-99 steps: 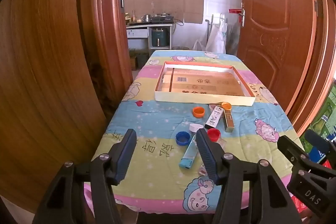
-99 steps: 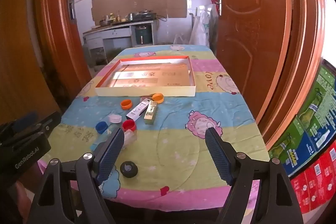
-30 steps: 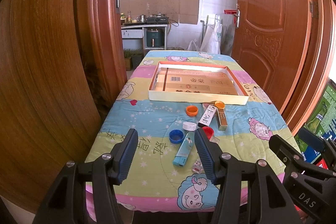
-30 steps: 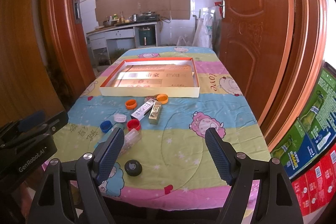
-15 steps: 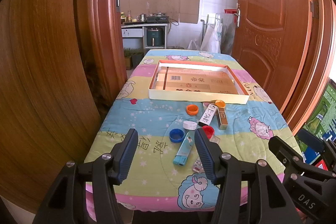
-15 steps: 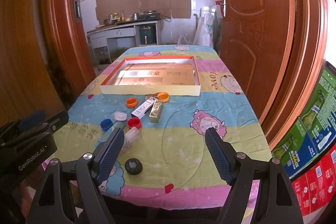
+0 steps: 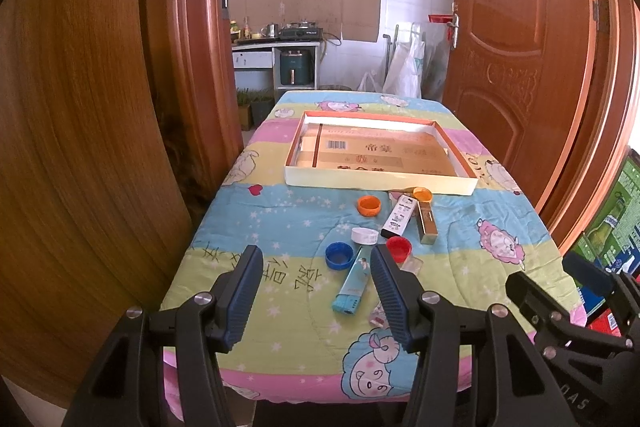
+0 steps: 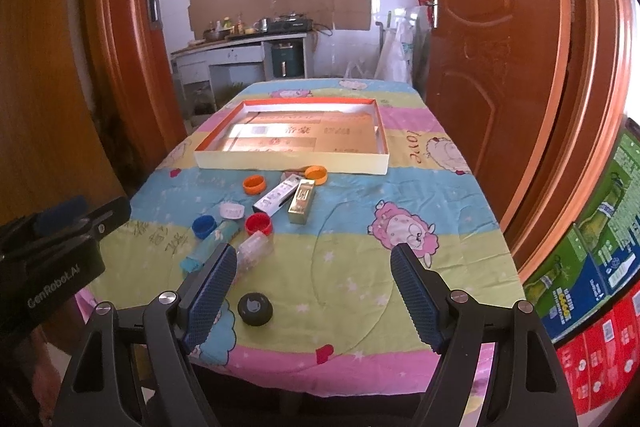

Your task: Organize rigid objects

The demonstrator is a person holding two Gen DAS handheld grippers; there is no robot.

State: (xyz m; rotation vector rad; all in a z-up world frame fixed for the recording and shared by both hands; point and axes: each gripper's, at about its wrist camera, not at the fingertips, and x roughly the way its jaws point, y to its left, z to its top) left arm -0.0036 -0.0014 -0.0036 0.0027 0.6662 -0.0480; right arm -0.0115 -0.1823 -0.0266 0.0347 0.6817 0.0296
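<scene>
While both tools hang in the air at the near end of the desk point(image 7: 280, 223), nothing is in either of them. The desk is long and wears a bright striped cloth with cartoon sheep, and brown wooden doors point(image 8: 488, 67) stand close on both sides. Far back on it sits a big flat box point(image 7: 380, 183) with white walls and an orange rim; inside there is only printed brown cardboard lying flat on its bottom. All the small things lie outside the box, in a bunch just in front of its near wall. A long teal box point(image 7: 354, 283) lies nearest the left tool point(image 7: 316, 295), with a clear plastic case point(image 8: 256, 249) just beside it. A black and white box point(image 7: 398, 217) and a gold bar point(image 8: 302, 201) lie side by side closer to the big box. Around them are caps with their open sides up: two orange caps point(image 7: 369, 205) point(image 7: 422, 193), a white cap point(image 7: 364, 235), a blue cap point(image 7: 339, 255) and a red cap point(image 7: 399, 247). A black round lid point(image 8: 255, 309) lies alone near the front edge, by the right tool point(image 8: 312, 287). The left tool is open wide and the right tool is open wider. The right half of the desk is bare cloth out to its edge.
</scene>
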